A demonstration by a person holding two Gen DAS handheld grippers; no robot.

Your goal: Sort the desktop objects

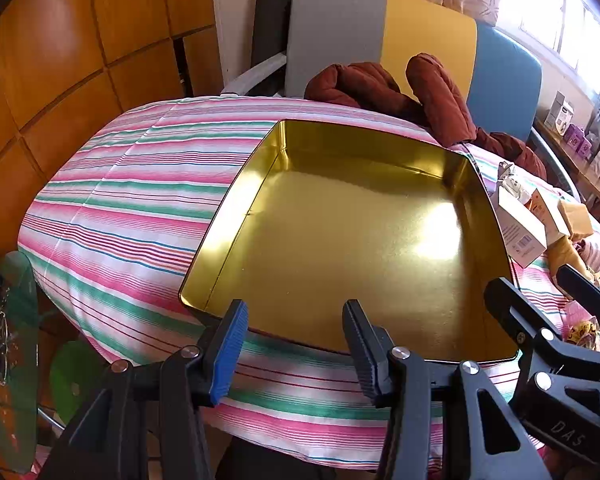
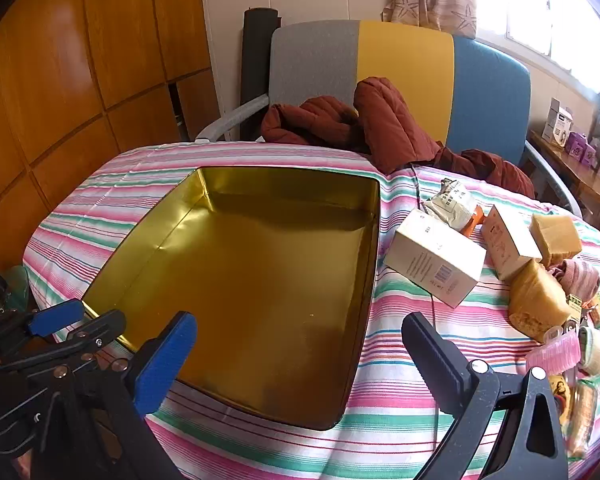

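An empty gold tin tray (image 1: 340, 220) (image 2: 260, 260) lies on the striped tablecloth. My left gripper (image 1: 296, 340) hovers over the tray's near edge, open, with nothing between its fingers. Just to its right my right gripper (image 2: 300, 340) stands wide open over the tray's near right corner, also holding nothing. Each gripper shows in the other's view: the right gripper (image 1: 540, 288) and the left gripper (image 2: 82, 322). Right of the tray lie a white box (image 2: 436, 256), a crumpled packet (image 2: 452, 200), a second box (image 2: 508, 240), two tan blocks (image 2: 540, 304) and a pink roll (image 2: 552, 356).
A maroon jacket (image 2: 380, 128) spills from a grey, yellow and blue chair (image 2: 404, 60) onto the table's far edge. A thin dark cable (image 2: 432, 304) runs across the cloth beside the tray. Wooden cabinets (image 2: 80, 80) stand to the left, and the table drops off near the grippers.
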